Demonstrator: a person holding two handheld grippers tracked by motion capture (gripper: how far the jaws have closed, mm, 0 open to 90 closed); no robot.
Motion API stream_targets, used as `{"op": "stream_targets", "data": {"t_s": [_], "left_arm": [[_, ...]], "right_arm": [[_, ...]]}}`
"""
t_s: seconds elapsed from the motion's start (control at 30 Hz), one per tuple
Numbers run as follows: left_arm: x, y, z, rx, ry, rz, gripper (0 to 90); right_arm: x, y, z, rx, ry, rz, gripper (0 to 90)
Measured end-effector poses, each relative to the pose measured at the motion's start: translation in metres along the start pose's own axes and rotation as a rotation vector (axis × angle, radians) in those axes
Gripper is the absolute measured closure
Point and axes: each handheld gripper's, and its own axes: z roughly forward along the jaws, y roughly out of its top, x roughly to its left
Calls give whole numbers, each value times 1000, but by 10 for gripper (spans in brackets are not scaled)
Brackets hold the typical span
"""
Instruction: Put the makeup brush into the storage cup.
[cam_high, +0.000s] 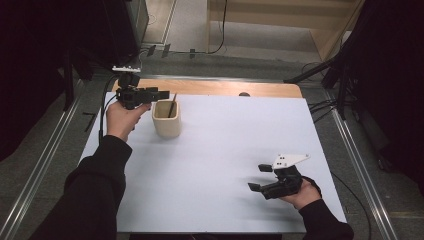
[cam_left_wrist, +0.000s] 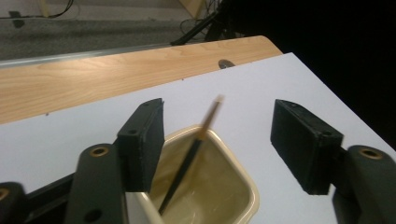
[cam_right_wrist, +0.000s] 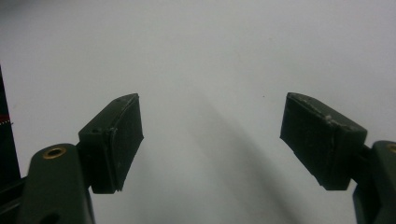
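A cream cup (cam_high: 166, 128) stands at the far left of the white table sheet (cam_high: 225, 145). A thin dark stick with a pale tip (cam_high: 172, 107) leans inside it. My left gripper (cam_high: 163, 93) hovers level just above the cup's rim, jaws wide apart. In the left gripper view the stick (cam_left_wrist: 194, 156) is blurred and stands free in the cup (cam_left_wrist: 245, 179) between the jaws of that gripper (cam_left_wrist: 219, 140), touching neither pad. My right gripper (cam_high: 259, 177) rests low at the near right, open with nothing in it; in its own view the gripper (cam_right_wrist: 210, 135) has bare white sheet between its jaws.
A strip of bare wood (cam_high: 215, 88) runs along the table's far edge, with a small dark hole (cam_left_wrist: 226, 63) in it. Metal rails (cam_high: 357, 170) flank the table. Cables and dark stands lie on the floor beyond.
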Motion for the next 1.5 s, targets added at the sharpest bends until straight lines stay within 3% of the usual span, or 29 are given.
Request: {"op": "stream_targets", "data": {"t_s": [0.17, 0.53, 0.97, 1.5], "left_arm": [[4, 0, -9, 12, -14, -30, 279], [5, -9, -19, 78, -2, -15, 257], [2, -21, -33, 100, -31, 9, 194], [4, -47, -46, 118, -26, 24, 170]], "right_arm": [[0, 1, 1, -3, 2, 1, 217], [-1, 0, 0, -3, 4, 9, 217], [0, 0, 1, 0, 5, 10, 217], [0, 0, 0, -7, 3, 10, 217]]}}
